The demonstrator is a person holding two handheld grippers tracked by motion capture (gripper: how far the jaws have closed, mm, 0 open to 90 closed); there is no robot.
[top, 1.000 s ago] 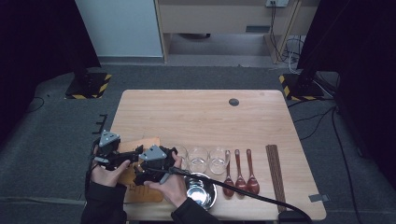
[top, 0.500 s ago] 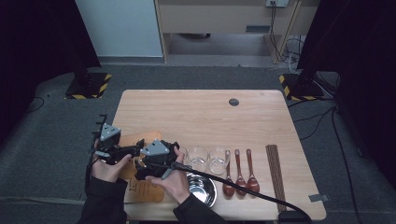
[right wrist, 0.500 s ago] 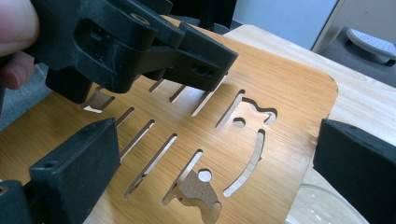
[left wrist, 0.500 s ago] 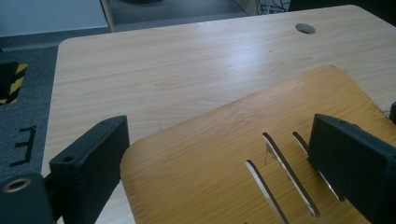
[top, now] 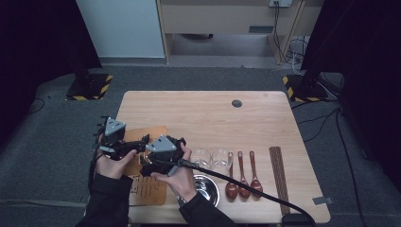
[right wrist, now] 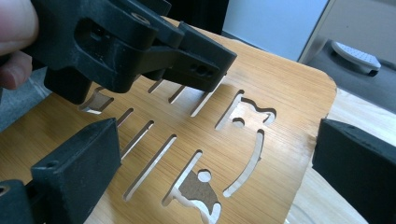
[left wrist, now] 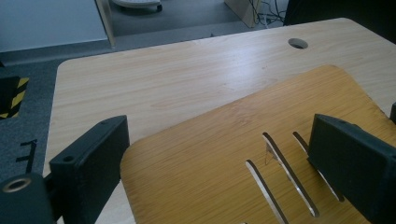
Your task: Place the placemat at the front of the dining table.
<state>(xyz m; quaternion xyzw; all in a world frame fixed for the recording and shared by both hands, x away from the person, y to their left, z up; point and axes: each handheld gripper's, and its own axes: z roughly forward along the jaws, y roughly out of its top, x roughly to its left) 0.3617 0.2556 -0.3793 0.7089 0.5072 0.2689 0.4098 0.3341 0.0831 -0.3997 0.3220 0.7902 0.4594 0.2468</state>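
High view: your left claw (top: 142,142) and right claw (top: 147,166) stood wide over the stiff, likely light slotted board (top: 152,133); grip its edge.

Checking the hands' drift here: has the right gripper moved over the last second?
Yes. The right gripper has shifted slightly up the table, away from the steel bowl.

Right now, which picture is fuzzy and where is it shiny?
High view: dim and a bit soft, dark at both sides. Left gripper view: pale glare on the table, wooden board sharp. Right gripper view: the near finger is blurry, the board's cut-outs crisp.
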